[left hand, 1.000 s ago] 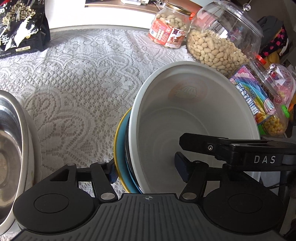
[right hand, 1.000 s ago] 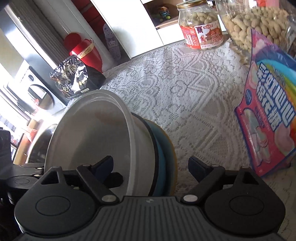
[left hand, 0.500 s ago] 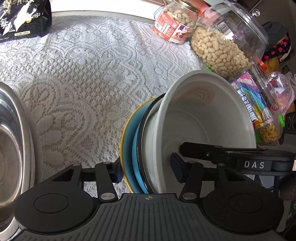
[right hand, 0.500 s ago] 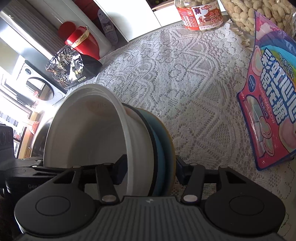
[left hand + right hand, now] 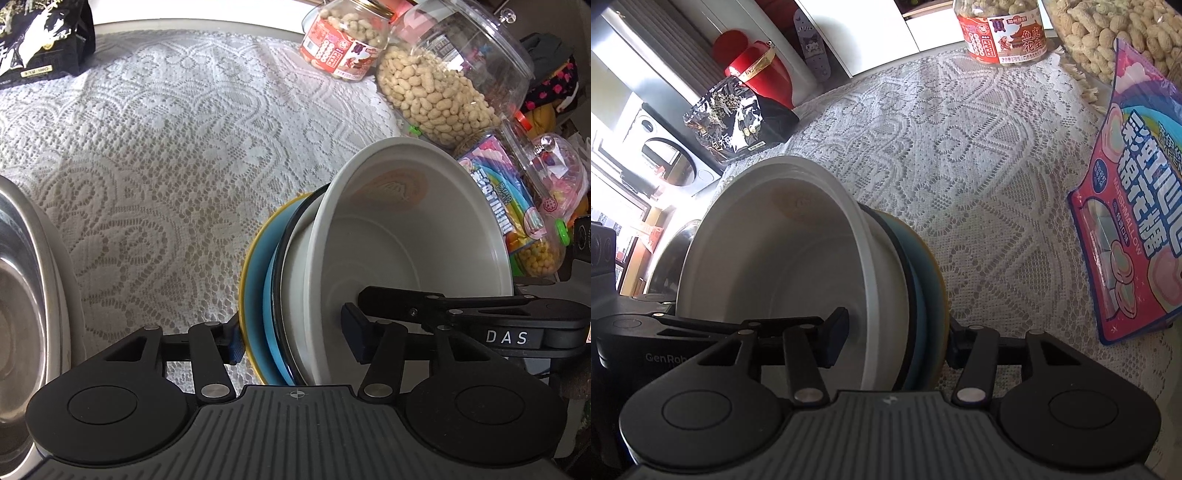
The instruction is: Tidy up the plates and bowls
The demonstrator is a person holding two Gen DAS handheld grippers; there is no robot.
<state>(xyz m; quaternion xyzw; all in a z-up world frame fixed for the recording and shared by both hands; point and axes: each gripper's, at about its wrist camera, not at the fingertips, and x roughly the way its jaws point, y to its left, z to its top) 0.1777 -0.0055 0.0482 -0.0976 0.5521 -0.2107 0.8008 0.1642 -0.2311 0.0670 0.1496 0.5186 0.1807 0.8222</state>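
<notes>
You have both tools clamped on one nested stack, the white bowl (image 5: 410,236) seated in the blue plate (image 5: 267,295): the left gripper (image 5: 291,339) and the right gripper (image 5: 895,338) each pinch it from opposite sides, one finger inside the bowl, one behind the plate. The stack hangs tilted right in front of both tools, above the lace tablecloth (image 5: 177,155). You look mid-carry; next, level it and lower it gently, perhaps toward the steel bowl (image 5: 22,314) off your left tool's left side, releasing together.

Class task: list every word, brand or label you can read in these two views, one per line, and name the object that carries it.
"DAS": on the right tool's black body, seen in the left wrist view.
"GenRob", cut off: on the left tool's body, seen in the right wrist view.
"MARSHMALLOW": on the pink candy bag.
"鱼皮花生": on the red-labelled peanut jar.
Black snack bag: print too blurred.
</notes>
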